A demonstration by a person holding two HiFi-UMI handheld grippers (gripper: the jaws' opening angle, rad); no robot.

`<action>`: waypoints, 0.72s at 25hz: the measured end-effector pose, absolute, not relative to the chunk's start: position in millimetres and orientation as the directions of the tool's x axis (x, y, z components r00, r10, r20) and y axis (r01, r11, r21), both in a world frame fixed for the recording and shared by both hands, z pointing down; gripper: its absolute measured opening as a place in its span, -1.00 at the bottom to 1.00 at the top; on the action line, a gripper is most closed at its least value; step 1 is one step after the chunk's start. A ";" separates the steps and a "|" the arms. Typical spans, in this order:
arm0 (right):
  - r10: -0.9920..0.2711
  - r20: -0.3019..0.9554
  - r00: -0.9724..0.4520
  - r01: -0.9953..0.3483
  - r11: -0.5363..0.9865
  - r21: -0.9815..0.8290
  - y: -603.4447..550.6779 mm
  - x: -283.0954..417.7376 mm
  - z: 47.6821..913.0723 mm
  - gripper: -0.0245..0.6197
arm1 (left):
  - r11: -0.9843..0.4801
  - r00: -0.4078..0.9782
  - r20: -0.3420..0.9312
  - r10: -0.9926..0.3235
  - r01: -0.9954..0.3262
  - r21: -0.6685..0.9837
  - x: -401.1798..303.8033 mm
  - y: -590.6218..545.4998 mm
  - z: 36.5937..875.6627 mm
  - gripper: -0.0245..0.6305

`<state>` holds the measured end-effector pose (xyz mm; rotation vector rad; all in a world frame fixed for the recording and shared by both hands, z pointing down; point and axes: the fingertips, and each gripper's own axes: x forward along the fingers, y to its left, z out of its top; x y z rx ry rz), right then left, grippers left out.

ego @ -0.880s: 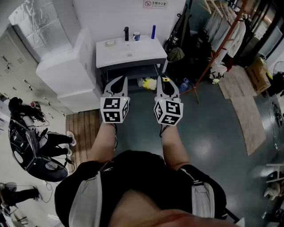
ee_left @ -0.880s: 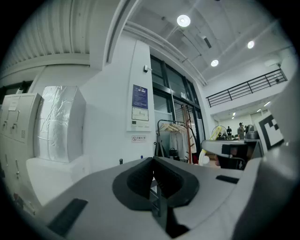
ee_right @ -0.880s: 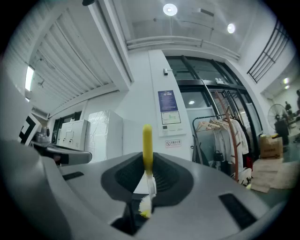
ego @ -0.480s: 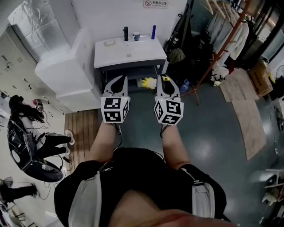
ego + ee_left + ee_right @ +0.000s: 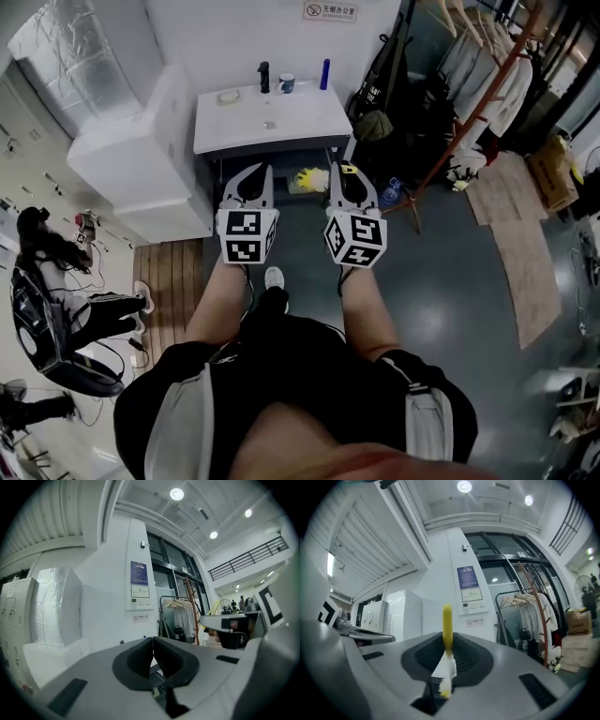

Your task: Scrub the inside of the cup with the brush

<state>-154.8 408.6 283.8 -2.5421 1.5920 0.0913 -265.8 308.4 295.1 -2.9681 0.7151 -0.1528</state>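
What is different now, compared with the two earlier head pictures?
The person has stepped toward the sink counter: it looks slightly nearer, and a white shoe now shows below the grippers. Nothing was taken or let go. Both grippers stay held out side by side, the left gripper shut and empty, the right gripper shut on the yellow brush. The cup still stands on the counter.

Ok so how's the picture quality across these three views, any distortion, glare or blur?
Head view: evenly lit and sharp, walls bowing near the edges, white washstand top bright but readable. Left gripper view: heavy fisheye with black corners; the round ceiling lamp flares. Right gripper view: same fisheye and dark rim; the yellow-handled brush in the jaws looms large yet stays clear.
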 end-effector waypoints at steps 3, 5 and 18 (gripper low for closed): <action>-0.889 -0.121 0.441 -0.897 -0.431 -0.100 388.7 -138.1 287.4 -0.75 | -0.894 0.891 0.079 -0.446 -0.439 -0.092 -245.9 288.4 299.6 -0.88; -0.885 -0.120 0.451 -0.892 -0.440 -0.104 375.6 -124.5 289.1 -0.75 | -0.902 0.899 0.076 -0.431 -0.425 -0.079 -231.3 274.5 302.0 -0.88; -0.862 -0.116 0.494 -0.869 -0.493 -0.038 247.7 -26.8 279.6 -0.75 | -0.913 0.909 0.080 -0.409 -0.407 -0.035 -131.7 137.7 303.5 -0.88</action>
